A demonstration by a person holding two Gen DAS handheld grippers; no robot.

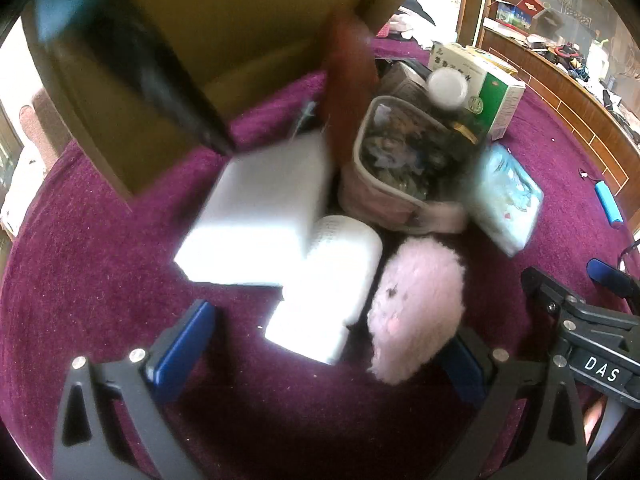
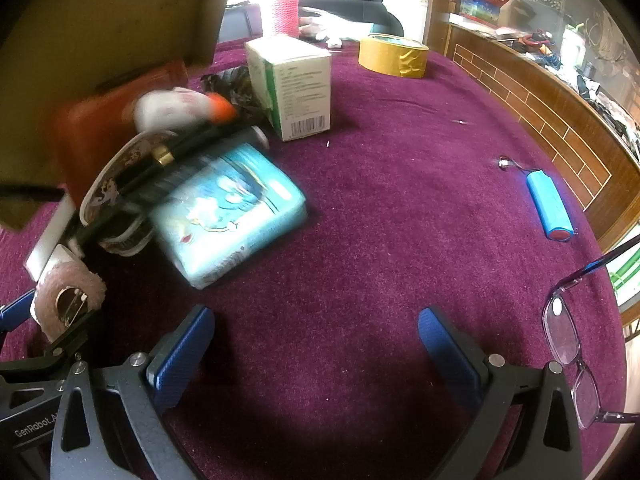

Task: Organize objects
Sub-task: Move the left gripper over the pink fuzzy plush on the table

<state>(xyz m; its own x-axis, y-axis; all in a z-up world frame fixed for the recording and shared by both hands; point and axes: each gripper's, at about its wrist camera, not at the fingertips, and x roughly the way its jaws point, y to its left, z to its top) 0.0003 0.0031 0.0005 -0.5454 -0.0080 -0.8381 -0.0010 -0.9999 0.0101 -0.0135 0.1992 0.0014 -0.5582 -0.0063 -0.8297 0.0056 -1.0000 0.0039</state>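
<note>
A pile of things lies on the purple cloth [image 1: 100, 280] below a tilted, blurred cardboard box [image 1: 224, 32]: a white box [image 1: 260, 208], a white case [image 1: 328, 284], a pink fluffy piece [image 1: 416, 308], a clear pouch [image 1: 404, 168] and a light-blue tissue pack [image 1: 506, 196]. My left gripper [image 1: 324, 360] stands open just short of the white case, its right finger beside the pink piece. My right gripper [image 2: 316, 344] is open over bare cloth, right of the tissue pack [image 2: 232, 212]. Neither holds anything.
A green-and-white carton [image 2: 296, 84] stands behind the pile. A yellow tape roll [image 2: 394, 56] and a red knitted bottle [image 2: 285, 12] sit at the back. A blue cylinder [image 2: 548, 206] and glasses [image 2: 568, 344] lie right, near the wooden rim [image 2: 560, 112].
</note>
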